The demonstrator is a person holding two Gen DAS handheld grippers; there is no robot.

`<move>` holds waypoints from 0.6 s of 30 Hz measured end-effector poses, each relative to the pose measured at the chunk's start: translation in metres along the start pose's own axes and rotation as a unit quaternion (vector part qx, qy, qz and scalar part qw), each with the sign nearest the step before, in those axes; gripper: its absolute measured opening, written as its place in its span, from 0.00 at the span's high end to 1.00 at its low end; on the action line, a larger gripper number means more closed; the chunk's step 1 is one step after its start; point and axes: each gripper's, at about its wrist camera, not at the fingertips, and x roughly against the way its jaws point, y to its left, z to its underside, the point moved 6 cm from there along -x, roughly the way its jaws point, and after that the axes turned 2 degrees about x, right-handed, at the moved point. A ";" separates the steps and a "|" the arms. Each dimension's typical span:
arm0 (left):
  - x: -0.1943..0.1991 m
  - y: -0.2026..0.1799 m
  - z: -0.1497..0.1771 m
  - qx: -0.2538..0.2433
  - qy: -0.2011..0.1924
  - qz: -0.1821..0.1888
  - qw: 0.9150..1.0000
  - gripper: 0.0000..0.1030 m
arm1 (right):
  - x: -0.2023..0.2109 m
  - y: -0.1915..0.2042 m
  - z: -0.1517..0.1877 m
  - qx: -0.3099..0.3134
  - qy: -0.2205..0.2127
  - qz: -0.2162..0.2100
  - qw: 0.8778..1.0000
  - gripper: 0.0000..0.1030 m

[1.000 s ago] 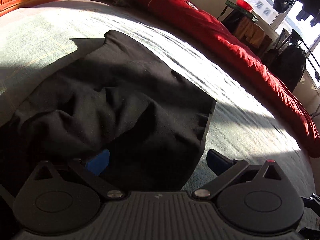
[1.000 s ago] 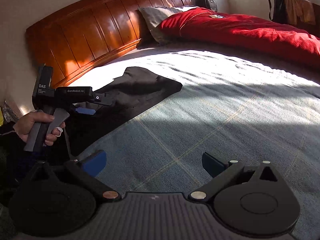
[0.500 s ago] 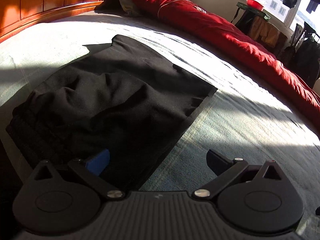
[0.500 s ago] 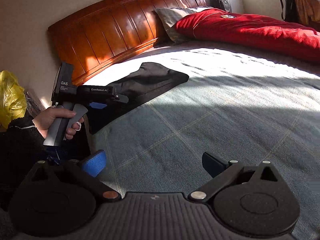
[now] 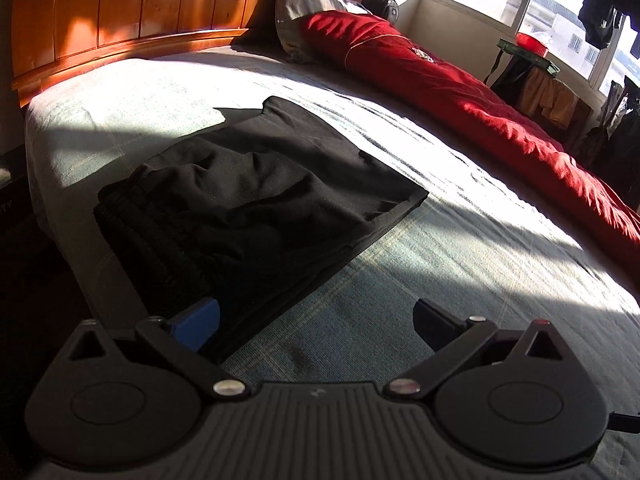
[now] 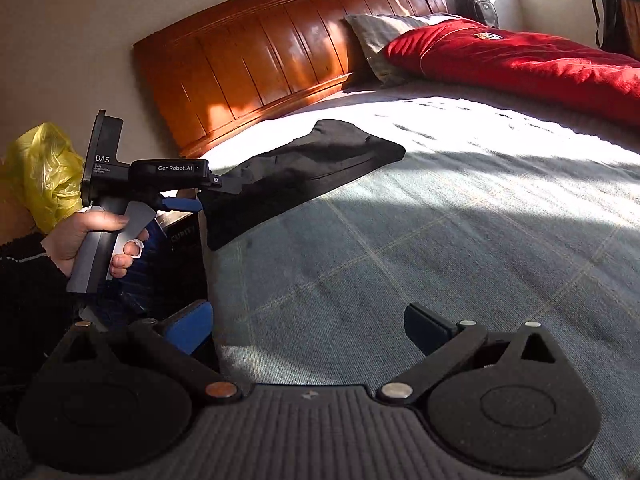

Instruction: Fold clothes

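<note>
One black garment (image 5: pixel 256 208) lies on the bed (image 5: pixel 460 264), near the corner where the side edge nearest me meets the wooden headboard (image 5: pixel 132 20). Cloth: matte black, laid mostly flat in a rough rectangle, its far part lit by sun, its near part in shade. Ribbed band bunched along the end at the bed's side edge; soft wrinkles heaped across the middle; far corner lies flat with a straight hem on the blue-grey checked cover. Which kind of garment it is, I cannot tell.

Left tool (image 5: pixel 316 320): fingers spread wide, nothing between them. Blue-padded finger (image 5: pixel 196 322) hangs over the near corner of the garment; whether it touches the cloth I cannot tell. Other finger over bare cover. From the right wrist view, this tool sits at the bed's side edge, my left hand (image 6: pixel 96 236) wrapped round its grip, a finger on the trigger.

Right tool (image 6: pixel 308 330): fingers spread wide, holding nothing, over bare cover and well apart from the garment.

Also on the bed: red quilt (image 5: pixel 480 100) along the far side edge, grey pillow (image 5: pixel 300 8) against the headboard. Yellow plastic bag (image 6: pixel 44 172) beside the bed, behind my left hand.
</note>
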 end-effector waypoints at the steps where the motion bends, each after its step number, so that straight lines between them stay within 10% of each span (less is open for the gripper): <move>1: 0.004 0.002 0.001 0.007 0.000 -0.001 1.000 0.01 | -0.003 0.004 -0.002 0.009 0.005 -0.005 1.000 0.00; 11: 0.019 0.022 -0.008 0.023 -0.011 0.006 1.000 0.01 | -0.035 0.029 -0.018 0.039 0.041 -0.042 0.998 0.00; 18: -0.014 0.038 -0.056 -0.007 -0.029 0.049 0.998 0.01 | -0.051 0.039 -0.026 0.039 0.036 0.005 0.999 0.00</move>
